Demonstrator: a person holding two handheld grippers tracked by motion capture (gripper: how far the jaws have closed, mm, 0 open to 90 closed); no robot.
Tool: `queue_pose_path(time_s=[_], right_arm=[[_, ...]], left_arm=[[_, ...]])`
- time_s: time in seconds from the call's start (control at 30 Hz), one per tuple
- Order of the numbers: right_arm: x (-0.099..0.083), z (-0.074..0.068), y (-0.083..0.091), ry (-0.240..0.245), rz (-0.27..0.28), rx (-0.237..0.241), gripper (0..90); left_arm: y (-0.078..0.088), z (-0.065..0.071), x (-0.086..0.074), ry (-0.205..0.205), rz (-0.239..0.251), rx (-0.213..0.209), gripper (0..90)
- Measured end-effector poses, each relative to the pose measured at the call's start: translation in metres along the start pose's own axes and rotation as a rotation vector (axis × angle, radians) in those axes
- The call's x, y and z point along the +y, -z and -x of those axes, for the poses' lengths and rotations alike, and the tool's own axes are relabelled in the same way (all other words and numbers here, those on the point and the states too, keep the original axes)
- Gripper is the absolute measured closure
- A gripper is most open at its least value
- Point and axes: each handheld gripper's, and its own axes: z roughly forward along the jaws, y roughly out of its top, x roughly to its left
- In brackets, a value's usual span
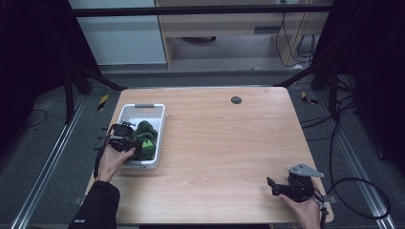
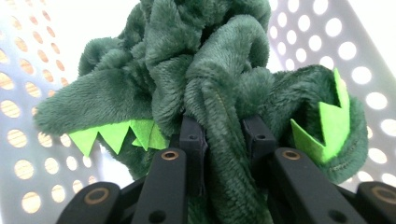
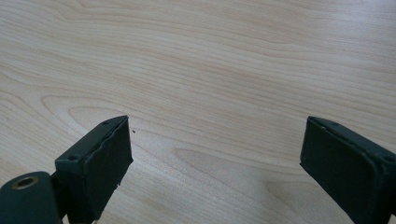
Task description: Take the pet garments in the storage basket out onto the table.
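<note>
The green plush toy (image 2: 219,88) is pinched by the left gripper (image 2: 223,135) (right gripper (image 3: 215,163) spread); it should be lifted straight up, clear of the basket (image 1: 160,125) wall.

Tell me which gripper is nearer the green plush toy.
Left. The left gripper is clamped on the green plush toy inside the white basket; the right gripper sits far across the table, open.

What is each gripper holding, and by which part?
The left gripper pinches a fold of the green plush inside the white basket. The right gripper is open over the table, holding nothing.
</note>
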Motion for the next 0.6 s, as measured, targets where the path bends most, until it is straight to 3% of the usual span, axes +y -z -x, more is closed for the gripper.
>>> queue_pose_path(time_s=[0.6], right_arm=[[0.0, 0.0, 0.0, 0.008, -0.002, -0.005, 8.8]], left_arm=[[0.047, -0.002, 0.003, -0.023, 0.103, -0.008, 77.1]])
